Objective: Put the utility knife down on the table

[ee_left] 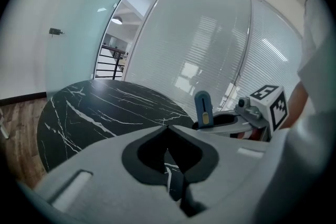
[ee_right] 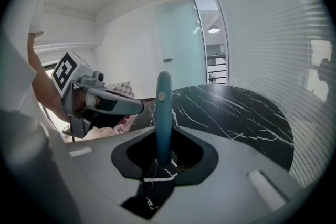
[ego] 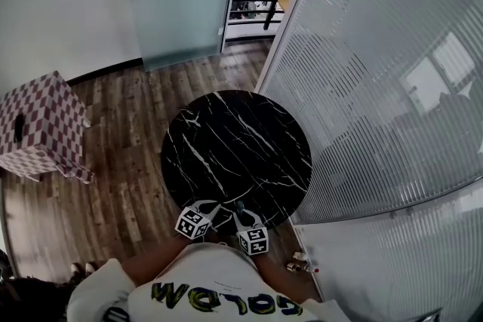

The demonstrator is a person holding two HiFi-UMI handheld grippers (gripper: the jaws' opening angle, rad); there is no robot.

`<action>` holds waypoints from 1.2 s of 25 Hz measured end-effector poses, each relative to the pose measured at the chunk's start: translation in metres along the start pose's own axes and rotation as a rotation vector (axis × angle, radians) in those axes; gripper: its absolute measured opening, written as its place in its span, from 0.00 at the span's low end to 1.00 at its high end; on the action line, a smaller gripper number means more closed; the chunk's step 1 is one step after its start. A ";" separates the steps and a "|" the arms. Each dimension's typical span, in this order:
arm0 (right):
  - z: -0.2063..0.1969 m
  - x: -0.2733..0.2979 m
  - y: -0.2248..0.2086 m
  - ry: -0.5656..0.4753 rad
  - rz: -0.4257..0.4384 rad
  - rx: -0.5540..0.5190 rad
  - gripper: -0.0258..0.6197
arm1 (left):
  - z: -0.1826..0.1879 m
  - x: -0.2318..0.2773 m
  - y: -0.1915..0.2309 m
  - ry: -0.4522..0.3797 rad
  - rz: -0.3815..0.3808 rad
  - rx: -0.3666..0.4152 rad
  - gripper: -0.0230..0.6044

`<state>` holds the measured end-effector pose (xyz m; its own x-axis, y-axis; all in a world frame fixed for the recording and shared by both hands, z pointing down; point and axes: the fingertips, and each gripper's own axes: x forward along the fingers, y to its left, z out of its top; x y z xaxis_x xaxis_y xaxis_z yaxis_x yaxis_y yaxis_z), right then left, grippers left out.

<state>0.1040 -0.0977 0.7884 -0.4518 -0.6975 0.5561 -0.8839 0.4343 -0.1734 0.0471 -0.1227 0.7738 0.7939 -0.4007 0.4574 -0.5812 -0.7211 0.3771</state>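
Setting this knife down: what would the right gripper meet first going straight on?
Likely the black marble table, ahead and below the right gripper and its utility knife; depth is unclear.

The round table (ego: 226, 154) has a black stone-look top veined in white, smooth and glossy. The floor (ego: 128, 192) off its edge is brown wood planking with a dull sheen. The utility knife (ee_right: 163, 107) looks like smooth blue plastic. The right gripper (ee_right: 164, 147) and left gripper (ee_left: 169, 134) have matt grey plastic shells.
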 end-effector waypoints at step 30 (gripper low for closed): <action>-0.071 0.041 -0.019 0.196 -0.024 0.089 0.15 | -0.052 0.039 0.021 0.148 0.006 -0.067 0.04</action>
<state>0.1109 -0.0940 0.8717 -0.4059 -0.5790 0.7071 -0.9054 0.3604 -0.2246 0.0565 -0.1240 0.8418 0.7581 -0.3137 0.5717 -0.6005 -0.6778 0.4243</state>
